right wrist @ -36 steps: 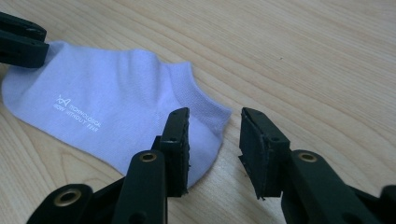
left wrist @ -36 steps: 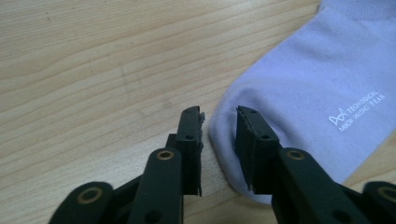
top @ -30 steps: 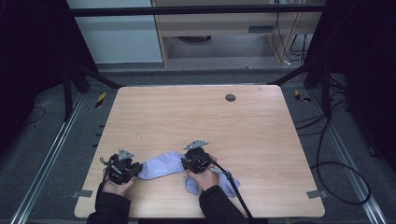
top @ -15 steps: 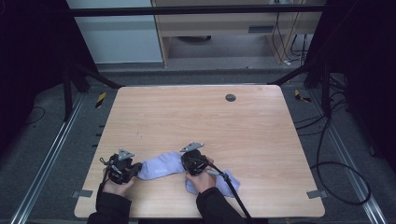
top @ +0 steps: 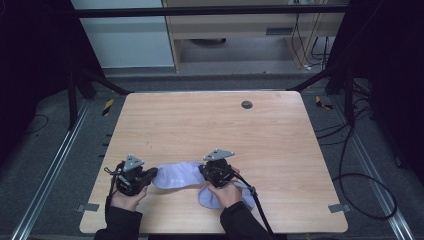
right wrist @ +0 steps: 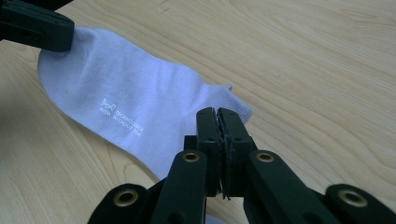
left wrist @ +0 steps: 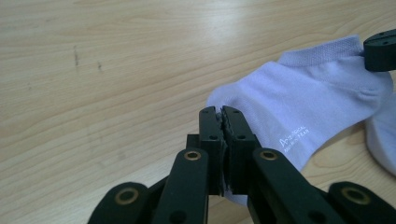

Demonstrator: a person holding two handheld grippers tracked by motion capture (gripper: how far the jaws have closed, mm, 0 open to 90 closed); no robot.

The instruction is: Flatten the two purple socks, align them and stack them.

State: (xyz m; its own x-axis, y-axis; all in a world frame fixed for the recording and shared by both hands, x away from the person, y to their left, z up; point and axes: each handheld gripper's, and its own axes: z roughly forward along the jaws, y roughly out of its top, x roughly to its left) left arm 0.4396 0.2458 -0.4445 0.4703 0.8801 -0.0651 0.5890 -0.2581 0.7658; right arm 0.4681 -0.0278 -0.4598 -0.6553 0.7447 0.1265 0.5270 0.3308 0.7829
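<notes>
A pale lilac sock (top: 177, 175) with small white lettering stretches between my two grippers near the table's front edge. My left gripper (top: 151, 175) is shut on its left end; in the left gripper view the jaws (left wrist: 222, 116) pinch the sock (left wrist: 303, 102) at its edge. My right gripper (top: 203, 171) is shut on the other end, and in the right gripper view it (right wrist: 218, 116) clamps the sock (right wrist: 130, 102) at its cuff. A second lilac sock (top: 207, 197) lies partly under the right hand.
The wooden table (top: 200, 130) has a small dark round hole (top: 246, 104) near its far edge. A black cable (top: 256, 200) trails from the right gripper over the front edge. Dark frame bars stand at both sides.
Both hands have risen a little, taking the sock's two ends with them. The right gripper has shifted slightly to the left.
</notes>
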